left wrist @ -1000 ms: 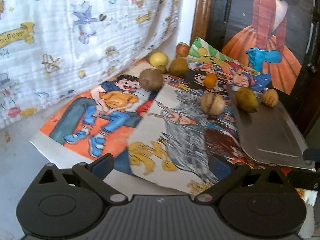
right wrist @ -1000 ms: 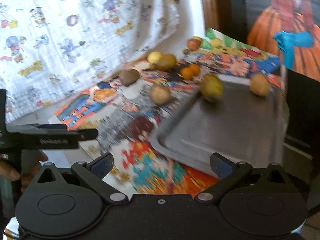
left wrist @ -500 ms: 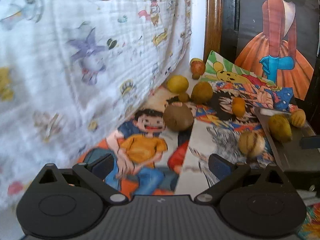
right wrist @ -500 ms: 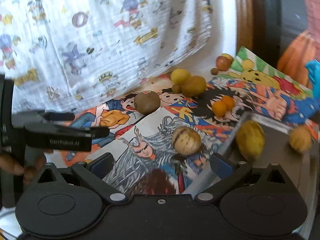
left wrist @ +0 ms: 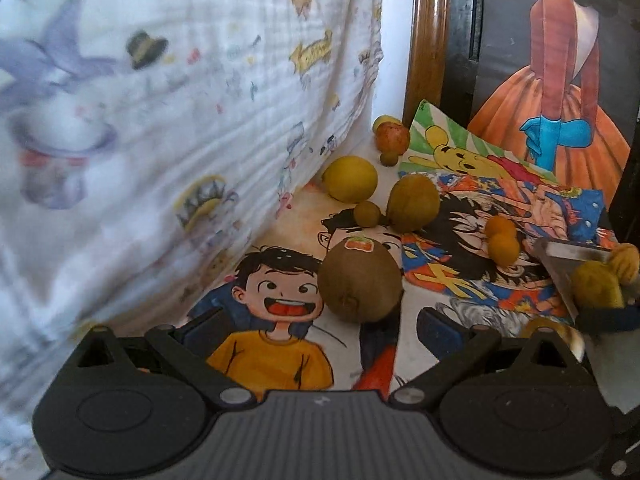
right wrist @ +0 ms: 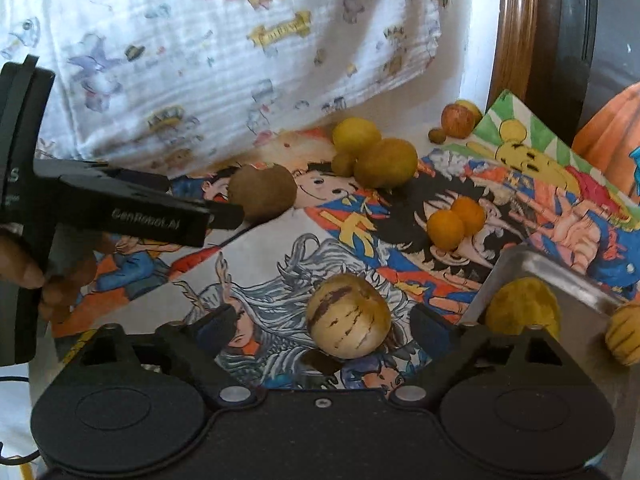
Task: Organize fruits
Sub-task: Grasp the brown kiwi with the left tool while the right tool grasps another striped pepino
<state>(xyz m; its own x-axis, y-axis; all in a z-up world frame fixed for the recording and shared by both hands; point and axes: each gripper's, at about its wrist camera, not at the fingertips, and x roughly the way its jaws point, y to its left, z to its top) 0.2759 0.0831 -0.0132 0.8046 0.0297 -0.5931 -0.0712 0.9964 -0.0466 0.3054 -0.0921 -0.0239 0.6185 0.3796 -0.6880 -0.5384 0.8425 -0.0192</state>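
A brown kiwi (left wrist: 360,280) with a sticker lies on the cartoon posters, just ahead of my open left gripper (left wrist: 320,326) and partly between its fingertips. In the right wrist view that left gripper (right wrist: 226,216) reaches in from the left, beside the kiwi (right wrist: 262,194). My right gripper (right wrist: 326,324) is open, with a pale striped fruit (right wrist: 348,316) between its fingers, untouched. A metal tray (right wrist: 560,276) at the right holds a yellow fruit (right wrist: 522,306) and a ribbed yellow fruit (right wrist: 624,336).
Further back lie a lemon (right wrist: 356,134), a round tan fruit (right wrist: 386,162), two small orange fruits (right wrist: 446,228) and a red apple (right wrist: 458,120). A printed white cloth (right wrist: 200,60) hangs along the left. A wooden frame (left wrist: 428,40) and a dress picture (left wrist: 560,92) stand behind.
Both grippers have moved forward and lower. The left one has closed in on the kiwi, and the right one has come around the striped fruit. Nothing has been grasped.
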